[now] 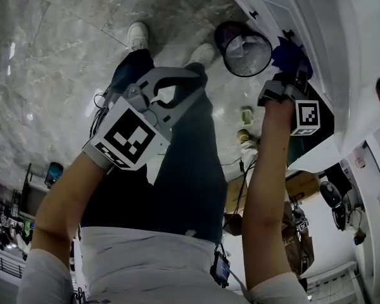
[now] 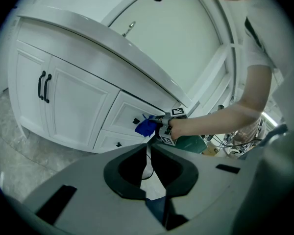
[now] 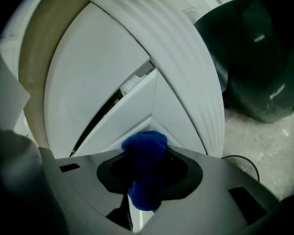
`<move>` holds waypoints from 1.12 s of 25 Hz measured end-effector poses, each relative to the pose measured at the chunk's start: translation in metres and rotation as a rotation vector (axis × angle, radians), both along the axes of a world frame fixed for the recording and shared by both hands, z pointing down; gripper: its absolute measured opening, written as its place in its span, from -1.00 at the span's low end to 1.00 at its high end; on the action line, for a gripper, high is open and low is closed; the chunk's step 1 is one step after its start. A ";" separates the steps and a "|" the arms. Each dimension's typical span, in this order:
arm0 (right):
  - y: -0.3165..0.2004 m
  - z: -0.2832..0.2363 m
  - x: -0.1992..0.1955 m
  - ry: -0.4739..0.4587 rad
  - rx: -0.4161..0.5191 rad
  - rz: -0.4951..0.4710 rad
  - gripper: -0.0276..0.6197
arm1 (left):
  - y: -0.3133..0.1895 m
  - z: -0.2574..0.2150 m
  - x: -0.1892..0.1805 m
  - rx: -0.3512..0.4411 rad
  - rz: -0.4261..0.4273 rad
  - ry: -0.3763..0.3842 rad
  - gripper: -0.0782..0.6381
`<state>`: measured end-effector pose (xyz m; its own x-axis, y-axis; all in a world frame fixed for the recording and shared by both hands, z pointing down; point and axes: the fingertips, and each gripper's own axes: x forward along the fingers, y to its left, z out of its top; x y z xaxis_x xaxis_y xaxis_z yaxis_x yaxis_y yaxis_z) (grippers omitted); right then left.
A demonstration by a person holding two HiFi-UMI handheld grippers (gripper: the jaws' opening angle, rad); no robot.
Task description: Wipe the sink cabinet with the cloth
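Right gripper (image 3: 148,155) fingers pinch the blue cloth (image 3: 144,180) at the cabinet (image 3: 103,82) front, lower centre. Left gripper (image 2: 148,153) fingers are pressed together, idle. My worry: drag across the panel tugs the cloth loose.

the grey marble floor (image 1: 63,49) is carrying the sink cabinet (image 2: 63,106), a black mesh bin (image 1: 222,37) and a dark green container (image 3: 257,67)

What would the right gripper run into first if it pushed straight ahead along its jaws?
The right gripper is shut on the blue cloth, so the cloth would press first into the white sink cabinet, at a panel corner straight ahead. It looks very close, but I cannot tell whether it already touches.
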<state>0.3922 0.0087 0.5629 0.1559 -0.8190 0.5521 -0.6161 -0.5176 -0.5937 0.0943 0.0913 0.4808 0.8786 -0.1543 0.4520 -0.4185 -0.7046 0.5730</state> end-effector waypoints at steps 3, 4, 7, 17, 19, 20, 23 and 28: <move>-0.001 0.006 0.002 -0.007 -0.008 -0.013 -0.58 | 0.002 0.000 0.008 0.000 -0.020 0.000 -0.75; 0.000 0.010 0.003 -0.015 -0.016 -0.014 -0.58 | 0.002 0.000 0.009 -0.001 -0.032 -0.002 -0.75; -0.001 0.022 0.004 -0.034 -0.048 -0.028 -0.58 | -0.002 0.003 0.007 -0.006 -0.085 -0.013 -0.75; -0.011 0.070 -0.002 -0.084 -0.136 -0.045 -0.58 | -0.010 0.013 -0.006 -0.018 -0.253 -0.049 -0.75; -0.013 0.077 -0.008 -0.096 -0.142 -0.043 -0.58 | -0.012 0.014 -0.010 -0.019 -0.289 -0.050 -0.75; -0.015 0.081 -0.010 -0.098 -0.142 -0.045 -0.58 | -0.013 0.014 -0.011 -0.018 -0.307 -0.049 -0.75; -0.020 0.086 -0.014 -0.095 -0.126 -0.026 -0.58 | -0.018 0.014 -0.017 -0.018 -0.361 -0.049 -0.75; -0.029 0.088 -0.029 -0.109 -0.064 0.000 -0.58 | -0.019 0.018 -0.037 -0.022 -0.430 -0.061 -0.75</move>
<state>0.3632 -0.0199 0.6506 0.0928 -0.7814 0.6170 -0.5498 -0.5569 -0.6226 0.0576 0.0718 0.4992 0.7080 -0.4903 0.5082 -0.7048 -0.4463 0.5514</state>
